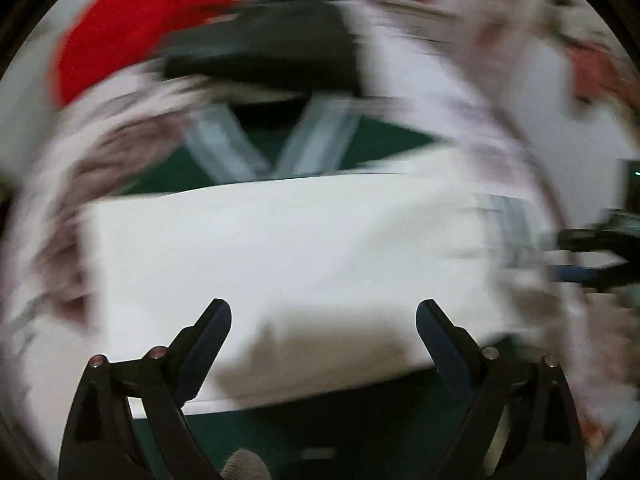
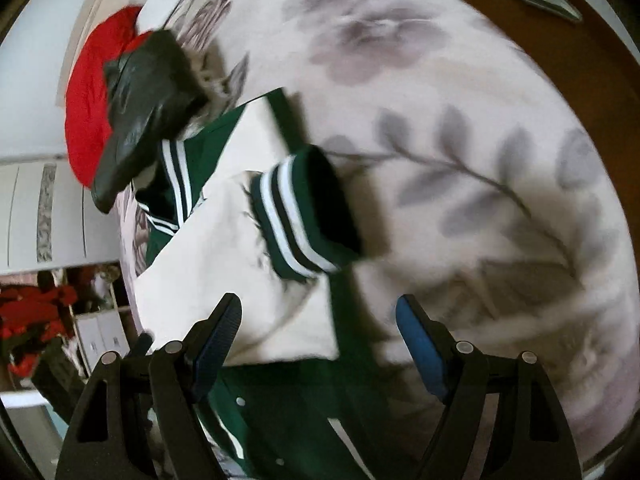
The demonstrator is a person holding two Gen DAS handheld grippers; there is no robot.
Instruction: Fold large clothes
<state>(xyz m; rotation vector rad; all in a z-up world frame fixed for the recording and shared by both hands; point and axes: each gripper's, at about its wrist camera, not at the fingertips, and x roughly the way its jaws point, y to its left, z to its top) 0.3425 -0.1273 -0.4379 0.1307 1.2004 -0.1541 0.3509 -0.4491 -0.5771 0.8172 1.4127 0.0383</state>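
A green varsity jacket with cream sleeves lies on a bed with a floral cover (image 2: 460,120). In the left wrist view a cream sleeve (image 1: 280,248) is folded across the green body (image 1: 260,148), below the striped collar (image 1: 224,148). My left gripper (image 1: 323,312) is open and empty just above the sleeve. In the right wrist view the sleeve (image 2: 224,264) ends in a green striped cuff (image 2: 304,216), and the green front with snaps (image 2: 288,412) lies below. My right gripper (image 2: 319,308) is open and empty over the jacket's edge. The left view is motion-blurred.
A folded black garment (image 2: 148,108) and a red garment (image 2: 88,92) lie beyond the jacket's collar. Both show in the left wrist view, the black garment (image 1: 272,40) and the red one (image 1: 132,28). Brown floor (image 2: 580,40) lies past the bed's right edge. White furniture (image 2: 36,200) stands left.
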